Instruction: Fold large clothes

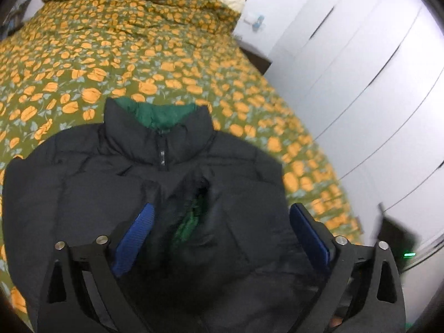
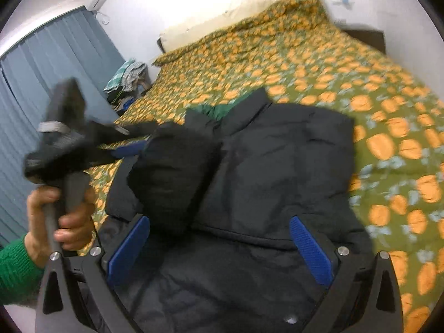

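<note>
A black puffer jacket (image 1: 166, 172) with green lining lies collar-far on a bed's orange-flowered green duvet (image 1: 116, 55), one sleeve (image 2: 172, 177) folded over its front. Above it, the left gripper (image 1: 222, 238) and right gripper (image 2: 222, 247) both stand wide, holding nothing.

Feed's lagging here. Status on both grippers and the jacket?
Left gripper open, nothing clamped. Right gripper open, above the black puffer jacket. Jacket flat on the floral bedspread, sleeves folded in. Nothing in the way.
</note>
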Demonstrator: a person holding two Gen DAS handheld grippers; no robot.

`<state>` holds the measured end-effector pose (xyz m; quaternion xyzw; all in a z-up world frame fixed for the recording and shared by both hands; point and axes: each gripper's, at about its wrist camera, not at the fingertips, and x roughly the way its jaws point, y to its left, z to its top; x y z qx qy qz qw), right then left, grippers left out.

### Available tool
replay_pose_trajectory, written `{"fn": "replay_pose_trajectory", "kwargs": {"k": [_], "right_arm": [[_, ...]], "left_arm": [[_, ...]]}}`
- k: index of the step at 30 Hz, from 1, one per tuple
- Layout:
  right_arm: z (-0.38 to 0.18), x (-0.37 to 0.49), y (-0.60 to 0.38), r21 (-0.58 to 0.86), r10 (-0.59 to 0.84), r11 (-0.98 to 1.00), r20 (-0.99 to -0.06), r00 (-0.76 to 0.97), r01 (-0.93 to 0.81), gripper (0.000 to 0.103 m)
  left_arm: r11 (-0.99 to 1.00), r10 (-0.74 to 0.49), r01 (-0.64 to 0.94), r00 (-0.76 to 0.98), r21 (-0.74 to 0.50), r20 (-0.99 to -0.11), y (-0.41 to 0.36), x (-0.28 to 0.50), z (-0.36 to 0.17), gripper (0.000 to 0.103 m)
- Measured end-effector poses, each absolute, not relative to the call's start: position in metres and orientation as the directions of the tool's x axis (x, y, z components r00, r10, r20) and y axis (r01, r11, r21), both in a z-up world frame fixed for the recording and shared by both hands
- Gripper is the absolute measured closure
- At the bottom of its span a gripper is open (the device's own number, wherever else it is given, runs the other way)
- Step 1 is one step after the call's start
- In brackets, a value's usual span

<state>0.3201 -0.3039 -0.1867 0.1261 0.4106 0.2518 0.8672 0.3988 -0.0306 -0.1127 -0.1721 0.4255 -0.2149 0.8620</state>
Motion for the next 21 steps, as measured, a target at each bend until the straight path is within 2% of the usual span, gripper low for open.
{"fn": "replay_pose_trajectory", "kwargs": {"k": [5, 11, 14, 16, 18, 19, 21], "right_arm": [[-0.191, 0.331, -0.273, 0.475, 0.605, 0.796, -0.633, 0.484, -0.374, 0.000], [-0.175, 0.329, -0.252, 0.508, 0.655, 0.755, -0.603, 0.456, -0.414, 0.000], [-0.165, 0.336, -0.226, 0.488, 0.651, 0.758, -0.612, 0.449, -0.433, 0.000], [-0.168, 0.337, -0.194, 0.414, 0.605, 0.787, -0.663, 0.441, -0.457, 0.000], [-0.183, 0.338, -0.156, 0.236, 0.452, 0.864, -0.752, 0.479, -0.444, 0.000], [-0.190, 0.341, -0.146, 0.164, 0.375, 0.899, -0.764, 0.524, -0.405, 0.000], [-0.196, 0.350, -0.146, 0.112, 0.291, 0.942, -0.741, 0.605, -0.316, 0.001]], "left_arm": [[0.879, -0.461, 0.193, 0.580, -0.436, -0.672, 0.016, 0.371, -0.098, 0.003], [0.961, -0.256, 0.091, 0.646, -0.261, -0.719, 0.077, 0.312, -0.107, 0.003], [0.963, -0.212, 0.010, 0.645, -0.269, -0.734, 0.102, 0.289, -0.119, 0.003], [0.954, -0.215, -0.026, 0.635, -0.299, -0.742, 0.114, 0.279, -0.127, 0.003], [0.943, -0.213, -0.072, 0.622, -0.325, -0.754, 0.125, 0.272, -0.137, 0.003], [0.937, -0.212, -0.092, 0.616, -0.337, -0.758, 0.131, 0.269, -0.142, 0.003], [0.926, -0.215, -0.121, 0.610, -0.357, -0.763, 0.140, 0.262, -0.148, 0.003]]}}
